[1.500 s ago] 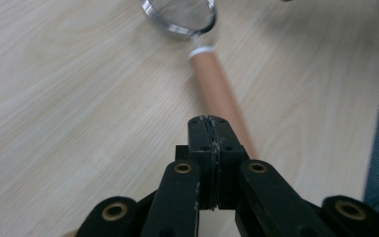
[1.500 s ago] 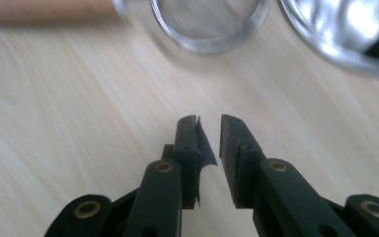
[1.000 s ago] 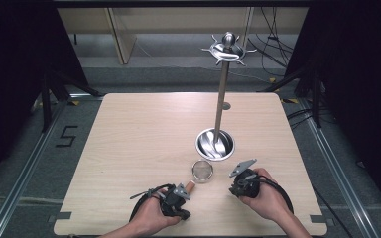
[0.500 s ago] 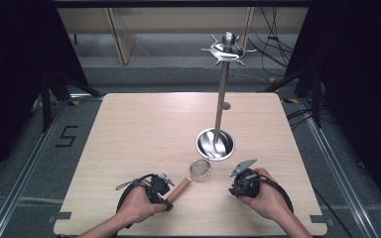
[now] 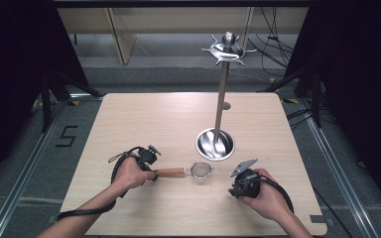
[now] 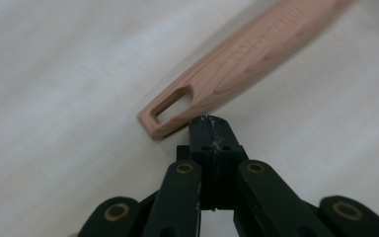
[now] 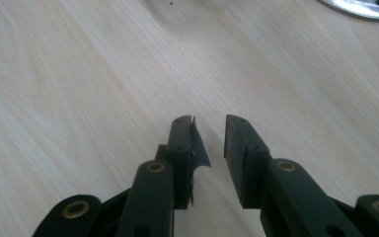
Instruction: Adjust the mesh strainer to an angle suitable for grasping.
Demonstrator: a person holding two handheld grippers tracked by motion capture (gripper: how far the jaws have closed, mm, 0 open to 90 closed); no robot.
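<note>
Since the earlier frame the left tool [image 5: 148,159] has shifted left of the strainer [image 5: 201,170], jaws closed empty at its wooden handle [image 6: 237,59]; right tool [image 5: 243,174] idles open. Hanging on the rack [image 5: 225,49] remains.

- The desk [image 5: 144,124] is lit evenly from above in the high view, while the surroundings are left dark.
- Glare is seen on the metal stand [image 5: 222,94] and its bowl-shaped base.
- Only short, soft shadows are cast beside the hands.
- In the left gripper view, the wooden handle [image 6: 237,59] is blurred and the desk washed out.
- In the right gripper view, the wood grain is rendered softly and the tool [image 7: 208,128] fairly sharply.
</note>
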